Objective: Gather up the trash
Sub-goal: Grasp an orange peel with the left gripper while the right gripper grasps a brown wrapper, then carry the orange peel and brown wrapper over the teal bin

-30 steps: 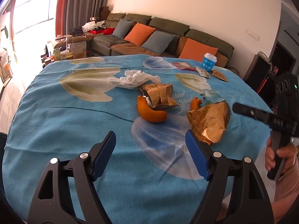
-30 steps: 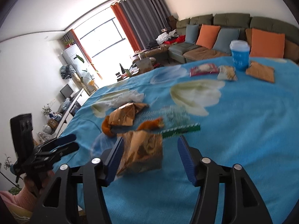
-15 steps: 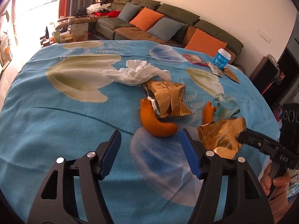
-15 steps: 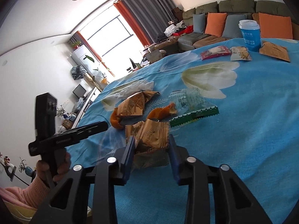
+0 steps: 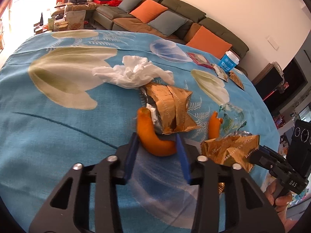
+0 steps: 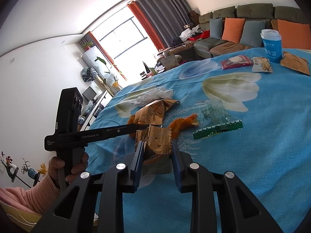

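My left gripper (image 5: 157, 145) has its blue pads on either side of a curved orange peel (image 5: 153, 139) on the blue flowered tablecloth (image 5: 58, 136). My right gripper (image 6: 157, 151) is shut on a crumpled gold foil wrapper (image 6: 155, 137), which also shows at the right of the left wrist view (image 5: 229, 151). A second gold wrapper (image 5: 171, 108) lies just beyond the peel, with a crumpled white tissue (image 5: 134, 73) behind it. A smaller orange peel (image 5: 213, 124) and a clear plastic wrapper with a green strip (image 6: 215, 118) lie to the right.
At the table's far side stand a blue paper cup (image 6: 272, 44), a red packet (image 6: 236, 61), a white snack packet (image 6: 262, 66) and a brown packet (image 6: 295, 64). A sofa with orange and grey cushions (image 5: 155, 11) runs behind the table.
My left gripper moved forward and closed its jaws around the orange peel. My right gripper stayed shut on the gold wrapper and lifted it slightly.
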Action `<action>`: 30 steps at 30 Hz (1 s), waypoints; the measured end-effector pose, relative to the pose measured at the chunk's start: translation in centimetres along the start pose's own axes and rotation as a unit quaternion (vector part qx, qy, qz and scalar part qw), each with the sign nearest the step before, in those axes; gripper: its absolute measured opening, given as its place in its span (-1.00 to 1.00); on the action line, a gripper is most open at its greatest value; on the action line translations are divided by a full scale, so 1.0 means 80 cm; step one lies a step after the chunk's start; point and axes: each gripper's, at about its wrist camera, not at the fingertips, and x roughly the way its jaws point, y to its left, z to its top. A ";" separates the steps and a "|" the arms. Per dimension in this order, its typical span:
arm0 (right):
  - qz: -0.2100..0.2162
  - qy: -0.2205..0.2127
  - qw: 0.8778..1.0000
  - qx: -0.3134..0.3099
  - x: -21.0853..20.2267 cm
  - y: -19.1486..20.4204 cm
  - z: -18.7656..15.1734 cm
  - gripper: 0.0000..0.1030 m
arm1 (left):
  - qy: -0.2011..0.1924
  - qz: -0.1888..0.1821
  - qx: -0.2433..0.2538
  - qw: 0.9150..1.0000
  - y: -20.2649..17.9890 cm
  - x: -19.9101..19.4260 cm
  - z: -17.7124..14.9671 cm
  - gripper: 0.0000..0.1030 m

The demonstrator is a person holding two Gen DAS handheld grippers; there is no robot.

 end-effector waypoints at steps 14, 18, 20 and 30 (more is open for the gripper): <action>0.026 -0.005 0.999 -0.022 0.014 0.032 0.014 -0.51 | -0.024 0.020 -0.010 0.999 0.016 -0.042 -0.029 -0.59; 0.041 -0.001 0.999 -0.035 0.027 0.050 0.019 -0.51 | -0.045 0.038 -0.020 0.998 0.035 -0.076 -0.044 -0.59; 0.049 0.002 0.998 -0.040 0.034 0.060 0.021 -0.51 | -0.056 0.048 -0.027 0.997 0.045 -0.094 -0.051 -0.59; 0.096 0.033 0.992 -0.077 0.084 0.122 0.026 -0.51 | -0.101 0.108 -0.053 0.988 0.089 -0.178 -0.088 -0.59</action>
